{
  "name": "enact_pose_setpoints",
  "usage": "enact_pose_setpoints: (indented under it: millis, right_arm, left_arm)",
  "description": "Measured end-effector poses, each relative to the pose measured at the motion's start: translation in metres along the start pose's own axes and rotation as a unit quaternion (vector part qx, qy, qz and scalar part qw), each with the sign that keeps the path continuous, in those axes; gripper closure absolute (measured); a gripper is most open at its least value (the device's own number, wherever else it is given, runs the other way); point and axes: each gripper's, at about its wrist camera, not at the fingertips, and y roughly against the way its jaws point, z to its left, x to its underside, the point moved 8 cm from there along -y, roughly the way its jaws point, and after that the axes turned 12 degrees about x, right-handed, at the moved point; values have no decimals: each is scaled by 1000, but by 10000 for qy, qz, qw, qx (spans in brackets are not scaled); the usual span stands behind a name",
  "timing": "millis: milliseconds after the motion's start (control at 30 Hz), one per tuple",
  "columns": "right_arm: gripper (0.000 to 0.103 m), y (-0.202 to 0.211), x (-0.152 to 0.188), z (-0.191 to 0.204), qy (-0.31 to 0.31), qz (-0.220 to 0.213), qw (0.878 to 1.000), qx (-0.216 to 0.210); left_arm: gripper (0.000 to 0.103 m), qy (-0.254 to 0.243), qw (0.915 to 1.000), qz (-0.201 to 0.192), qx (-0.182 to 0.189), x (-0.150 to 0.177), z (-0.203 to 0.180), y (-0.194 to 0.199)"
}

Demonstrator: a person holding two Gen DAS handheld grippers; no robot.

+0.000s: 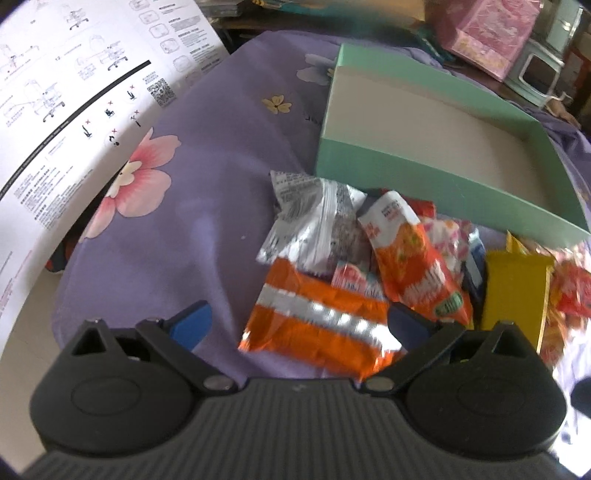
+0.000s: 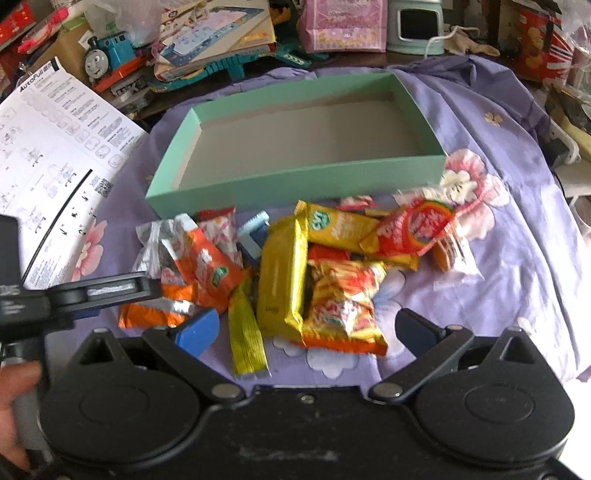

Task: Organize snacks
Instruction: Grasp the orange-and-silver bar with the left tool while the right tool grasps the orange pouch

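Mint-green and shallow, the open cardboard box (image 1: 424,173) shows only its bare pale floor in the left wrist view, so by my reading the sorting has hardly begun: every snack I can see lies outside it. Just in front of its near wall sits the heap of loose snack packets (image 1: 369,266), with a crinkled silver wrapper (image 1: 314,225) at the far side and an orange foil packet with a silver stripe (image 1: 317,328) nearest the tool. The left gripper (image 1: 301,321) hangs over that orange packet with its blue-padded jaws spread wide to either side, gripping nothing. Beneath everything lies a lilac cloth printed with pink flowers (image 1: 207,192), and a large white instruction sheet (image 1: 74,110) curls up along the left. From the right wrist view the same green box (image 2: 295,181) again looks empty, and the pile (image 2: 295,266) spreads across the cloth just before it, a flat yellow packet (image 2: 280,280) and a red-and-yellow crinkled bag (image 2: 343,310) foremost. The right gripper (image 2: 306,328) hovers at the pile's near edge, jaws parted and empty, while the left tool pokes in from the side with a hand (image 2: 14,398) on its handle. Behind the box the room is crowded: a blue toy train engine (image 2: 110,51), a pink patterned package (image 2: 343,26), stacked picture boxes, a small pale-green appliance. All the packets are left to move.
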Motion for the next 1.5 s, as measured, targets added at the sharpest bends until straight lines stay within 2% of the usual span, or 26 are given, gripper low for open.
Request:
enact_pose_setpoints:
  millis: [100, 200, 300, 400, 467, 600, 700, 733, 767, 833, 867, 900, 1000, 1100, 1200, 1233, 1300, 1400, 1500]
  right_arm:
    - [0, -2, -8, 9, 48, -43, 9999, -148]
    - [0, -5, -21, 24, 118, -229, 9991, -335]
    - [0, -14, -33, 43, 261, -302, 9981, -468]
    - [0, -27, -41, 64, 369, -245, 9967, -680]
    - [8, -40, -44, 78, 424, -149, 9959, -788]
    - [20, -61, -43, 103, 742, -84, 9935, -862]
    - [41, -75, -36, 114, 955, 89, 9919, -837]
    - [53, -78, -31, 116, 959, 201, 9913, -879]
    - [55, -79, -28, 117, 994, 236, 9908, -883]
    - [60, -76, -23, 116, 1123, 152, 9905, -778]
    - [60, -76, -22, 114, 1114, 166, 9907, -759]
    - [60, -76, -22, 111, 1051, 208, 9913, -761]
    - [60, -78, -21, 99, 831, 336, 9930, -765]
    - [60, -82, -22, 94, 723, 459, 9933, -771]
    - [58, -84, -26, 95, 668, 528, 9928, -841]
    - [58, -83, -28, 96, 662, 492, 9926, -892]
    - [56, -82, -32, 101, 743, 422, 9918, -948]
    - [56, -87, -33, 109, 869, 460, 9898, -1034]
    - [56, -91, -32, 114, 983, 402, 9884, -1090]
  left_arm:
    - [0, -44, 9999, 66, -84, 1, -2, -13]
    - [0, -262, 9996, -54, -75, 5, -4, -12]
    - [0, -460, 9987, 20, -197, 12, 3, -10]
    - [0, -291, 9994, 41, -163, 20, 23, -6]
    - [0, 24, 10000, 58, -47, 22, 37, -2]
    - [0, 312, 9995, 35, -90, 23, 61, 5]
    - [1, 601, 9979, 144, 185, 25, 66, 4]
    - [5, 631, 9972, 167, 365, 26, 62, 3]
    - [16, 584, 9969, 181, 498, 26, 57, 2]
    - [24, 391, 9968, 167, 671, 25, 46, -1]
    - [31, 292, 9970, 110, 706, 23, 41, -2]
    - [43, 185, 9968, 31, 772, 19, 36, -5]
    - [51, -51, 9944, -58, 1058, 5, 23, -13]
    - [51, -397, 9928, -193, 1113, -8, 18, -24]
    - [50, -109, 9937, -80, 1115, -16, 26, -26]
    - [48, -21, 9946, -78, 1033, -16, 29, -22]
    - [35, 85, 9958, 22, 916, -13, 32, -17]
    - [28, 254, 9942, 284, 1010, 2, 24, -10]
    - [25, 211, 9943, 476, 928, 17, 9, -14]
